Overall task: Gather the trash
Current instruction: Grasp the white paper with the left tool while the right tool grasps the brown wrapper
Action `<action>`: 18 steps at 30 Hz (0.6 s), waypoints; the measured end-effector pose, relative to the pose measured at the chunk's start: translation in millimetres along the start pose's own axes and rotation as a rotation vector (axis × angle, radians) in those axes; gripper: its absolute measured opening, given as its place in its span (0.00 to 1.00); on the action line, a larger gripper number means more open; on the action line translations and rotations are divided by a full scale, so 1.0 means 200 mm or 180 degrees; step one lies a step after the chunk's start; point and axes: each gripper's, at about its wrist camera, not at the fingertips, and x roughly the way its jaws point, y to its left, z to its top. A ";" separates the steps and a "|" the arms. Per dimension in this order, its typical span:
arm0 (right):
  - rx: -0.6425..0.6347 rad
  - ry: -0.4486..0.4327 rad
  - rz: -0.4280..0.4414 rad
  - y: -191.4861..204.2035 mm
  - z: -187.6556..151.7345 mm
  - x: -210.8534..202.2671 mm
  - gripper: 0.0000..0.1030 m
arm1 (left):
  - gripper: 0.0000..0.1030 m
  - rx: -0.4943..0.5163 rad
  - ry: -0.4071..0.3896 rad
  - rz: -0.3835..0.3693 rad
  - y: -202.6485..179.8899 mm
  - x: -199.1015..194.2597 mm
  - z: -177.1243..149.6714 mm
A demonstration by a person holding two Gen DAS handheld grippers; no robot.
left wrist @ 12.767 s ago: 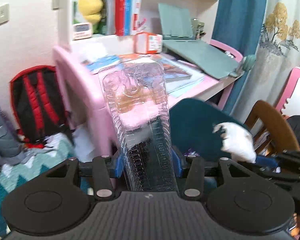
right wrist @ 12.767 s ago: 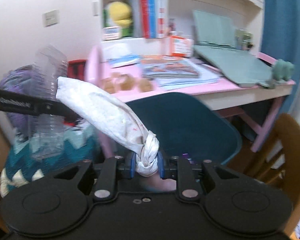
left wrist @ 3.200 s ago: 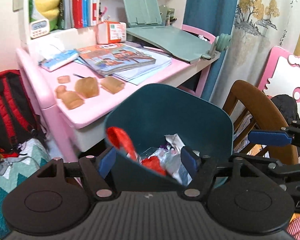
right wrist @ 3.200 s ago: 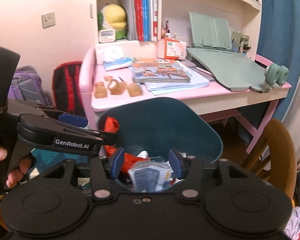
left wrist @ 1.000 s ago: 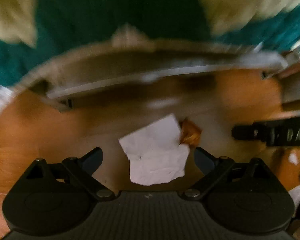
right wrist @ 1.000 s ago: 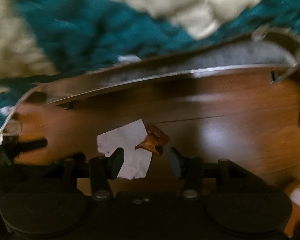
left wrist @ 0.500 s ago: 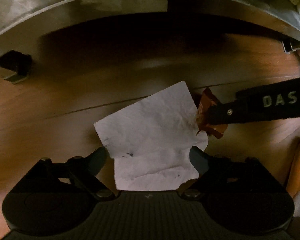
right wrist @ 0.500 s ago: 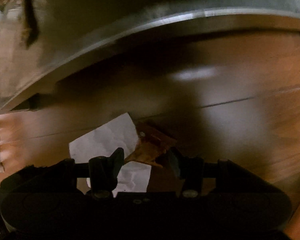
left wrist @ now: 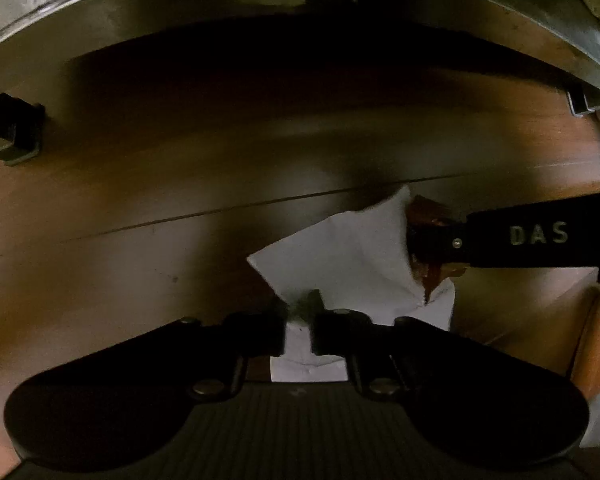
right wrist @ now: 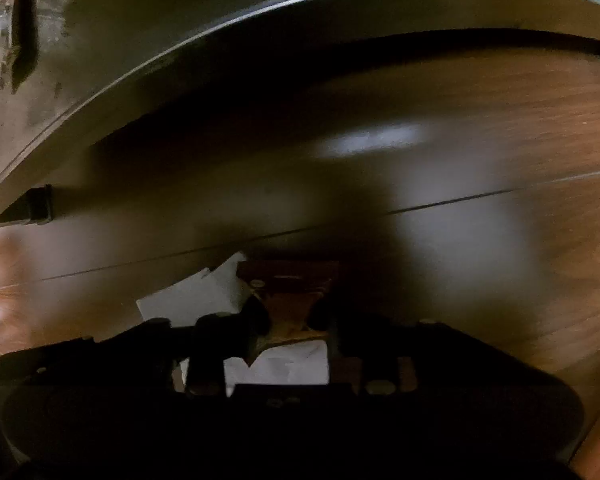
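White paper scrap (left wrist: pixel 340 252) lies on the wooden floor (left wrist: pixel 120 200), pinched at its near edge by the left tool (left wrist: pixel 299 322). Only the right wrist view shows the right tool (right wrist: pixel 288 316), its jaws just closing around the brown wrapper (right wrist: pixel 288 280); the left view shows its arm from the side.

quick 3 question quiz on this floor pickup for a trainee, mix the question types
1. True or false: the left tongs are shut on the paper.
2. What do the right tongs straddle? A) bottle B) brown wrapper C) book
3. What surface does the trash lie on?

Key:
1. True; the jaws have just closed and pinch its edge.
2. B; those jaws have just been closing around it.
3. The wooden floor, beside a dark frame.
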 end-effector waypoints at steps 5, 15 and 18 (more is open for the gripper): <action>-0.0023 -0.0094 0.0053 -0.04 -0.06 -0.08 0.29 | 0.03 0.0032 -0.0037 -0.0004 0.00 -0.10 0.01; -0.0234 -0.0409 0.0065 -0.12 -0.25 -0.60 0.29 | 0.02 0.0494 -0.0195 0.0007 -0.08 -0.58 -0.08; -0.0403 -0.0540 0.0089 -0.09 -0.32 -0.84 0.29 | 0.02 0.0597 -0.0225 0.0032 -0.12 -0.78 -0.14</action>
